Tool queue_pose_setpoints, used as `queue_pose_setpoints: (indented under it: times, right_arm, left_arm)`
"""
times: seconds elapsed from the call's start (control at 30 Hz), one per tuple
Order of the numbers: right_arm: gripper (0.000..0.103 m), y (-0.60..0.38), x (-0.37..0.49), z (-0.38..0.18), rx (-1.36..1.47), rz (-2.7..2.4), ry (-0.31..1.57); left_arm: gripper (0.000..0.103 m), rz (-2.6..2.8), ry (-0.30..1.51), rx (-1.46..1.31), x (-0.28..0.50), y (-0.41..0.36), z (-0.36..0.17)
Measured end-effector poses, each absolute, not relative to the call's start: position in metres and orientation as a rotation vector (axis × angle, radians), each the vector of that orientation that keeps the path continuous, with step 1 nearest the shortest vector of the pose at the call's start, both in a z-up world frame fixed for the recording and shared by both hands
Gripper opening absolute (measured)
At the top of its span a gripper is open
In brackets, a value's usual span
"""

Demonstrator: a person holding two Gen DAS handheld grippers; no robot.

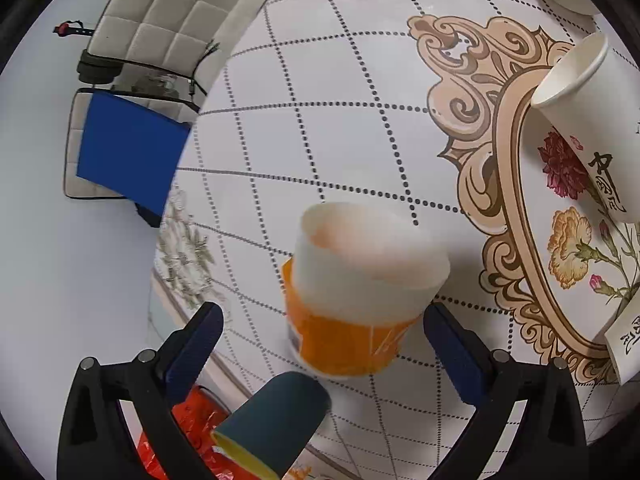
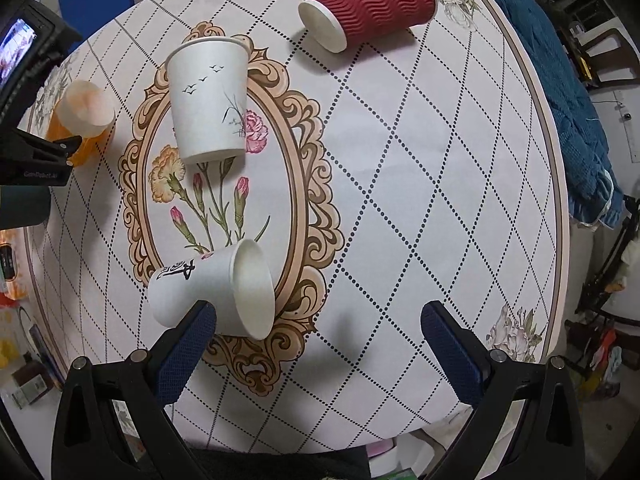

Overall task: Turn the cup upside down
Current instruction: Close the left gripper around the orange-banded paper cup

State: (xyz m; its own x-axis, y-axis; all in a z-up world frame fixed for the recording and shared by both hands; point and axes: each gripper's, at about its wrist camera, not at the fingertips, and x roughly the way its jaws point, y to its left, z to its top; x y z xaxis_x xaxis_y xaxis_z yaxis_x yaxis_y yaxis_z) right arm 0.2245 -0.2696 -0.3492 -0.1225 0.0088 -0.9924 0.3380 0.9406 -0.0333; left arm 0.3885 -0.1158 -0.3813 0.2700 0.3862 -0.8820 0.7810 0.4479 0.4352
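Note:
An orange and white paper cup (image 1: 352,300) stands upside down on the table, base up, between the open fingers of my left gripper (image 1: 320,344); the fingers are apart from it. It also shows in the right wrist view (image 2: 82,120). A dark teal cup (image 1: 272,424) lies on its side just below it. My right gripper (image 2: 318,344) is open and empty above the table. A white cup with black writing (image 2: 212,292) lies on its side by its left finger (image 2: 184,352). A white cup with birds (image 2: 208,100) lies on its side farther off.
A red ribbed cup (image 2: 372,4) lies on its side at the far table edge. The round table (image 2: 440,200) has a patterned cloth. A chair with a blue cushion (image 1: 128,156) stands beyond the table. A blue blanket (image 2: 560,100) lies at the right.

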Motion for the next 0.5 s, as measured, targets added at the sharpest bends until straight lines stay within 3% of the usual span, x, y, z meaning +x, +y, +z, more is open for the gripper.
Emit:
queue_pose_setpoints:
  times: [0.2,0.23,0.33,0.5]
  right_arm:
    - [0.103,-0.269,0.228,-0.350,0.263,-0.297,1.676]
    - [0.103,-0.269,0.229,-0.350,0.261,-0.299,1.677]
    - [0.103,-0.267,0.230,-0.352,0.255,-0.305,1.683]
    - [0.103,-0.264,0.230,-0.355,0.245,-0.315,1.697]
  left_arm:
    - [0.103,-0.438,1.329,1.137,0.388,-0.125,-0.391]
    - [0.101,-0.452,1.322,1.139,0.386,-0.128,-0.392]
    - [0.079,-0.478,1.324,1.154,0.382,-0.134,-0.397]
    - [0.076,-0.484,1.306,1.159,0.379,-0.140,-0.401]
